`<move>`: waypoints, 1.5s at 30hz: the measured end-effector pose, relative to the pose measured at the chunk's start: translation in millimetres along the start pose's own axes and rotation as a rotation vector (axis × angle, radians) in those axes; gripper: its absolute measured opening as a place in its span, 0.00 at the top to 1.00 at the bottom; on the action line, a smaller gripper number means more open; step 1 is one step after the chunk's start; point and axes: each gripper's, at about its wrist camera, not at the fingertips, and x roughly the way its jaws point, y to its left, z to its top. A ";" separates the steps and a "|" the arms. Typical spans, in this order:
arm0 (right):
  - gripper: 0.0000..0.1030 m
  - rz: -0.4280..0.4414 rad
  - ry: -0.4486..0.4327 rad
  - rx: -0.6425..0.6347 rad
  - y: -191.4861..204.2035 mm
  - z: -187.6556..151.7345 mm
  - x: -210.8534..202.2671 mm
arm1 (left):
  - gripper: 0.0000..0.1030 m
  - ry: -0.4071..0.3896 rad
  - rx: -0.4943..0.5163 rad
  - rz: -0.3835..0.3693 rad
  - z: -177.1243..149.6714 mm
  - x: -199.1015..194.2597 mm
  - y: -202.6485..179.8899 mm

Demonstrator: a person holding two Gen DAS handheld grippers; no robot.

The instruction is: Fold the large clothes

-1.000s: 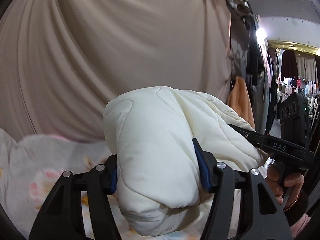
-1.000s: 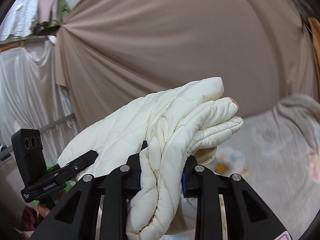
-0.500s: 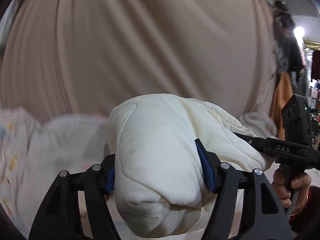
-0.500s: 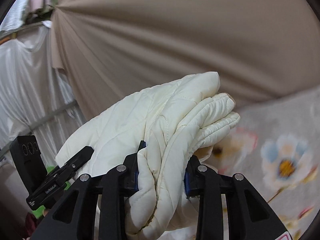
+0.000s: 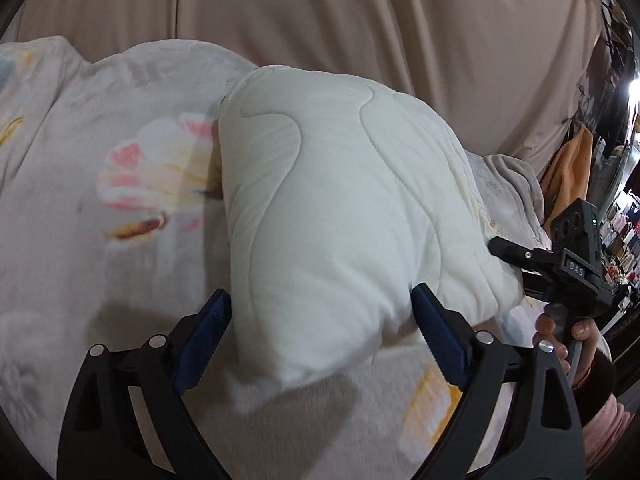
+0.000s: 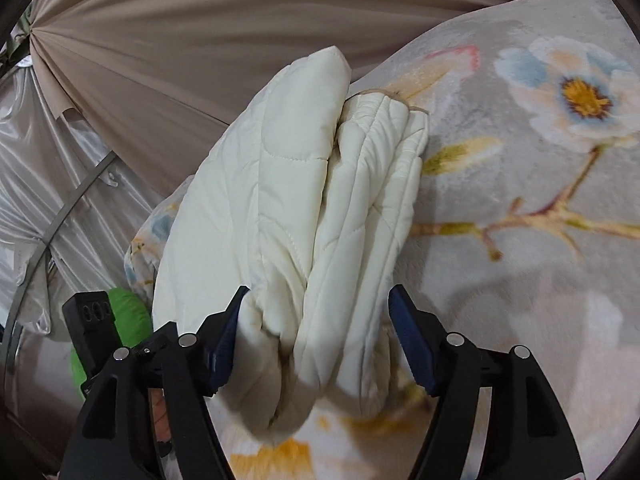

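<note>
A folded cream quilted jacket lies as a thick bundle on the floral blanket. My left gripper is open, its blue pads standing on both sides of the bundle's near end. In the right wrist view the same jacket shows its stacked folded layers. My right gripper is open too; the left pad touches the cloth and the right pad stands apart from it. The right gripper also shows in the left wrist view, held by a hand at the bundle's far right end.
The floral blanket covers the surface under the jacket. A beige curtain hangs close behind. A green object lies at the left edge. Hanging clothes and shop racks stand at the far right.
Both grippers lowered the folded jacket onto the floral blanket. Both jaws have opened from their grip on the bundle, which now rests on the blanket.
</note>
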 end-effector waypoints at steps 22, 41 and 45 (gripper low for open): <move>1.00 -0.428 0.105 -0.359 52.6 -30.2 25.2 | 0.10 0.033 0.014 0.344 15.0 14.7 -48.7; 0.55 -0.517 -0.111 -0.303 74.2 -68.1 -49.8 | 0.07 -0.016 0.116 0.537 -35.6 -3.2 -104.8; 0.50 -0.528 -0.089 -0.265 64.4 -91.8 -54.4 | 0.06 0.003 0.103 0.532 -56.5 0.5 -115.1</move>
